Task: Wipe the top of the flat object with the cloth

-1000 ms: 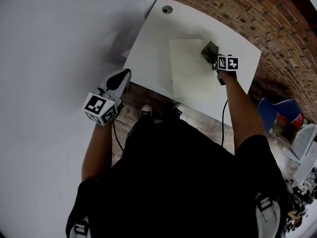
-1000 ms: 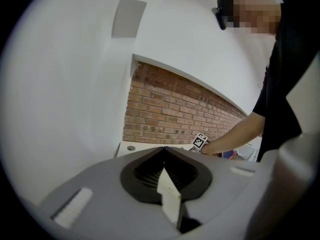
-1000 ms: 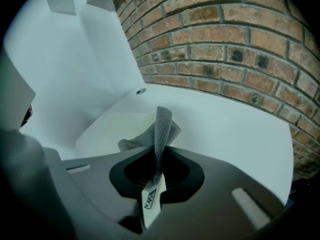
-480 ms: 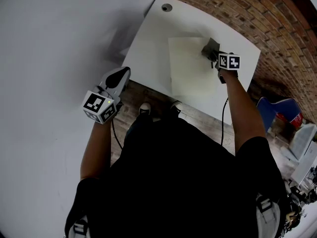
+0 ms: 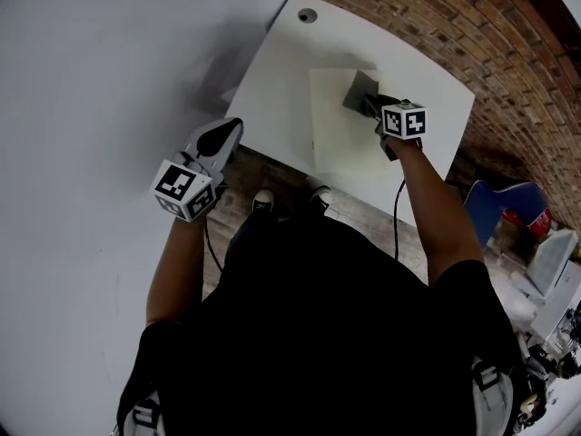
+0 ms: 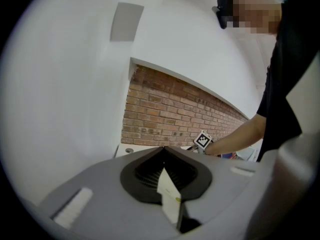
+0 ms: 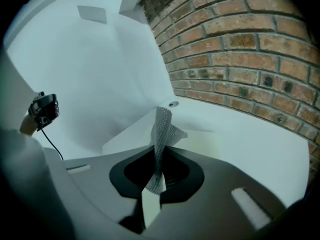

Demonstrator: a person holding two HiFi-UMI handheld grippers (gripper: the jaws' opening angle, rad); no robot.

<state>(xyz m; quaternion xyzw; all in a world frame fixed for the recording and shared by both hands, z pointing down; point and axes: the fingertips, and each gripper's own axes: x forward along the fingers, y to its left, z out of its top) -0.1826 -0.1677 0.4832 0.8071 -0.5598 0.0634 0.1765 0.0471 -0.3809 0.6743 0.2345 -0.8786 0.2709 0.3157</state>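
Gripping the cloth (image 5: 356, 90), the right gripper (image 5: 374, 107) reaches over the far end of the sheet (image 5: 340, 148), a pale flat thing lying on the white table (image 5: 268, 84). In the right gripper view the jaws are clamped on the grey mesh cloth (image 7: 161, 134), which stands up from between them and folds over at its free end. Whether the cloth touches the sheet cannot be told. The left gripper (image 5: 221, 140) is held off the table's near left edge, well apart from the sheet. Its jaws are pressed together with nothing between them in the left gripper view (image 6: 166, 170). A brick wall (image 5: 454, 25) runs behind the table.
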